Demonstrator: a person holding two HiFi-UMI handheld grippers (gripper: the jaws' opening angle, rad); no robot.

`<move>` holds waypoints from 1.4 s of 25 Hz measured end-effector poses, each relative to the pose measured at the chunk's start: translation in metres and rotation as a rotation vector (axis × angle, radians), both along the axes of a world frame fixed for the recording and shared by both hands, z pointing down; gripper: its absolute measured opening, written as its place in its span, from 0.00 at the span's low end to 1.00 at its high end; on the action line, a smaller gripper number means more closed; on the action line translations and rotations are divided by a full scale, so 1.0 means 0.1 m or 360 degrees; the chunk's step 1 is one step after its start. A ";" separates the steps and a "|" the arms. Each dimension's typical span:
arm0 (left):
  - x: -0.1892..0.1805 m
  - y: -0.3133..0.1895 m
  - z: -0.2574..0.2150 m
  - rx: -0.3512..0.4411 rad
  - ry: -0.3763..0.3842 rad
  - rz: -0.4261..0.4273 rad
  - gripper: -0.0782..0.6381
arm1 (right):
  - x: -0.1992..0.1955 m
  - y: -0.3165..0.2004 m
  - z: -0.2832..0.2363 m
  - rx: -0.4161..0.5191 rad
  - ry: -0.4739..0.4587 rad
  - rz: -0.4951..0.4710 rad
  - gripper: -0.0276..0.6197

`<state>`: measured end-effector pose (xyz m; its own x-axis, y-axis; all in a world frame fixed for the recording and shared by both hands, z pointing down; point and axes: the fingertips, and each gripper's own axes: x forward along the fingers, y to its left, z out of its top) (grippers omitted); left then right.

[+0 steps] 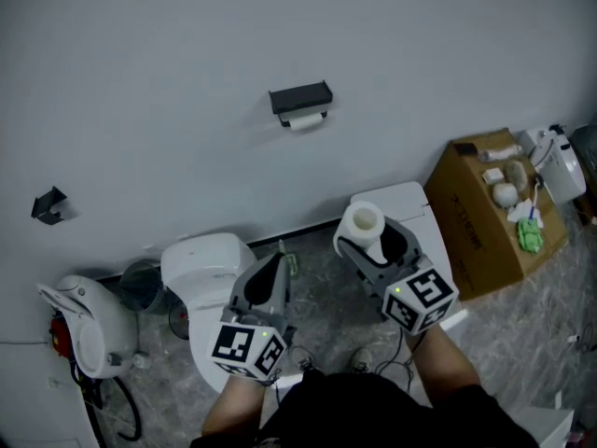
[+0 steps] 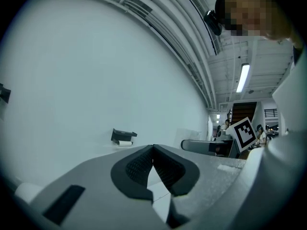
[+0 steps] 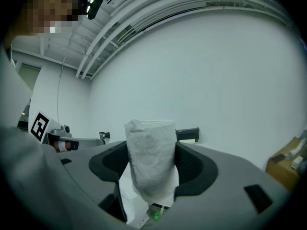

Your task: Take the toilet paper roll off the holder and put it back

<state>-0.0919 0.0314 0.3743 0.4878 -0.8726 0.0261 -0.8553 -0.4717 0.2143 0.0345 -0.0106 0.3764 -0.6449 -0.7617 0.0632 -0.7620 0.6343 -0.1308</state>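
White bathroom wall (image 1: pixel 187 63), holder (image 1: pixel 300 97) well ahead.
My right fingers (image 3: pixel 194 164) grasp the roll (image 3: pixel 151 157) upright between them; left fingers (image 2: pixel 139 169) clenched, empty. Return step, I judge: carry it forward onto the holder.

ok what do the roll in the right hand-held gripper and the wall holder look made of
Roll: soft white tissue paper, matte, crinkled embossed surface. Wall holder: dark, smooth, hard-edged cover, likely plastic or painted metal; too small to tell which.
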 end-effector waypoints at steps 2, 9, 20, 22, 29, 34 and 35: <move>-0.15 -0.05 -0.01 0.0007 0.0011 0.0016 0.11 | -0.14 -0.03 -0.03 0.0008 0.0008 0.0015 0.49; -0.67 -0.21 0.00 0.0029 0.0032 0.0071 0.12 | -0.65 -0.14 -0.04 0.0007 0.0031 0.0061 0.49; -0.96 -0.34 0.07 -0.0005 0.0034 0.0081 0.12 | -0.97 -0.29 -0.02 0.0008 0.0059 0.0046 0.49; -0.94 -0.38 0.09 -0.0008 0.0030 0.0071 0.12 | -0.96 -0.34 0.01 0.0003 0.0057 0.0029 0.49; -0.69 -0.65 0.07 -0.0010 -0.0013 0.0003 0.12 | -0.74 -0.67 0.02 -0.0001 0.0001 -0.0044 0.49; -0.32 -1.01 0.03 -0.0022 -0.0047 -0.0054 0.12 | -0.37 -1.07 0.00 -0.0006 -0.0049 -0.0091 0.49; -0.23 -1.09 0.04 -0.0023 -0.0055 -0.0064 0.12 | -0.29 -1.16 0.01 -0.0012 -0.0055 -0.0099 0.49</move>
